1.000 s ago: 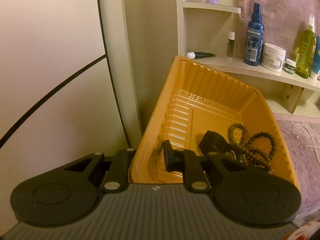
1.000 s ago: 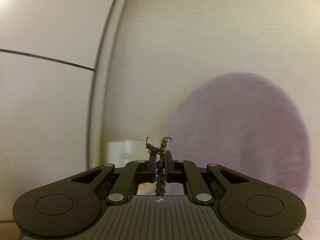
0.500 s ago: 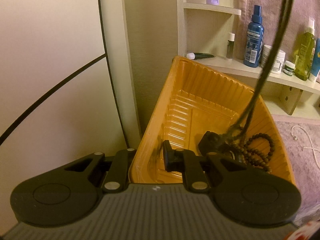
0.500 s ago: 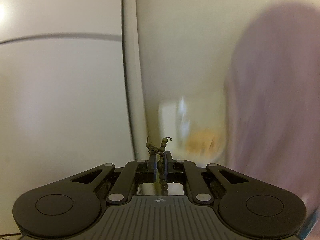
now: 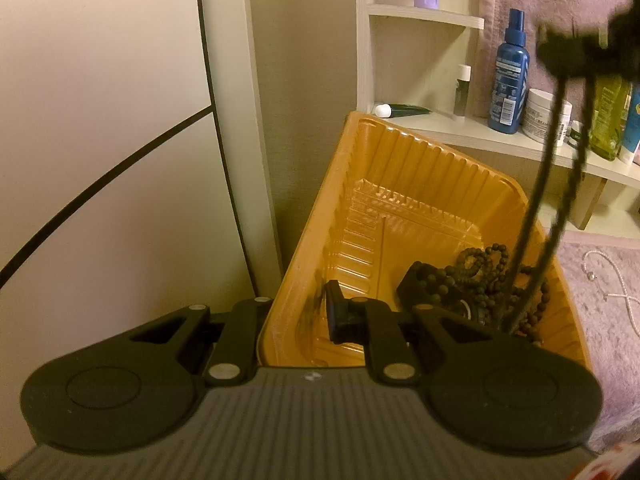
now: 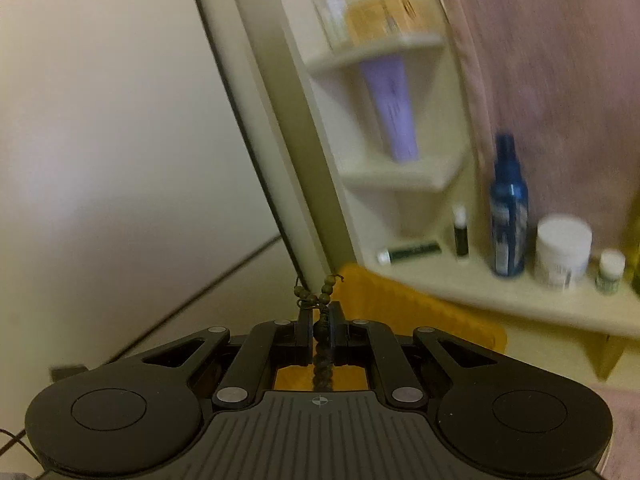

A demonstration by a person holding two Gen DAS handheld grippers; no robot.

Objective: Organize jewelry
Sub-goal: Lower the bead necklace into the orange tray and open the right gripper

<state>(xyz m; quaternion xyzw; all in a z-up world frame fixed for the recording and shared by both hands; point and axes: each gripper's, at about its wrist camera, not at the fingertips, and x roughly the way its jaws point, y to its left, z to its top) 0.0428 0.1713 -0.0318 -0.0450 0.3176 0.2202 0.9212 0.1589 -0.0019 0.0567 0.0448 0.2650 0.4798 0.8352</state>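
Note:
An orange plastic tray (image 5: 400,184) is tilted up, with my left gripper (image 5: 304,314) shut on its near rim; one finger sits inside the tray and the other is hidden behind its wall. In the tray lie dark bead strands (image 5: 480,276) and a black object (image 5: 416,286). My right gripper (image 6: 322,320) is shut on a long dark bead necklace (image 6: 322,360). In the left wrist view the right gripper (image 5: 580,52) is a dark blur at the upper right, and the necklace (image 5: 540,200) hangs from it into the tray's right corner. The tray (image 6: 420,312) lies just below and ahead of the right gripper.
A corner shelf (image 5: 460,132) behind the tray carries a blue spray bottle (image 5: 510,76), a white jar (image 5: 540,116), a small vial (image 5: 462,92) and green bottles. A purple fuzzy cloth (image 5: 600,312) at the right bears a white bead string (image 5: 616,280). A pale panel (image 5: 100,120) fills the left.
My right gripper has come down and rolled, bringing the hanging necklace into the tray, where more beads now pile at the right. The left gripper and the tray have stayed still.

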